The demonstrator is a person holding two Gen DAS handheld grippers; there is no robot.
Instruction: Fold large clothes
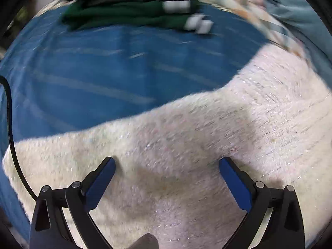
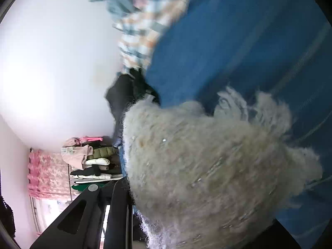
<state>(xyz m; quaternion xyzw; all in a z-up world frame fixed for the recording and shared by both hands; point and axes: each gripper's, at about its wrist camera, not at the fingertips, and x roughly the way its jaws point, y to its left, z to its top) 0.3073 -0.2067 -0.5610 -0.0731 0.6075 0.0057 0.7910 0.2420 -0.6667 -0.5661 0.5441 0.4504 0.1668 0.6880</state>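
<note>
A fluffy cream-white garment (image 1: 186, 145) lies spread on a blue striped sheet (image 1: 114, 72). My left gripper (image 1: 167, 164) hovers just above it, its blue-padded fingers (image 1: 103, 178) wide apart and empty. In the right wrist view the same fluffy garment (image 2: 207, 166) bunches up over the right gripper and hides its fingertips; it hangs lifted over the blue sheet (image 2: 238, 41). Only the black left finger arm (image 2: 99, 207) of the right gripper shows.
A dark green folded garment (image 1: 124, 14) with white tags lies at the far edge of the sheet. A plaid cloth (image 1: 249, 12) and a grey-green cloth (image 1: 300, 6) lie at the far right. A stack of clothes (image 2: 89, 159) stands by a white wall.
</note>
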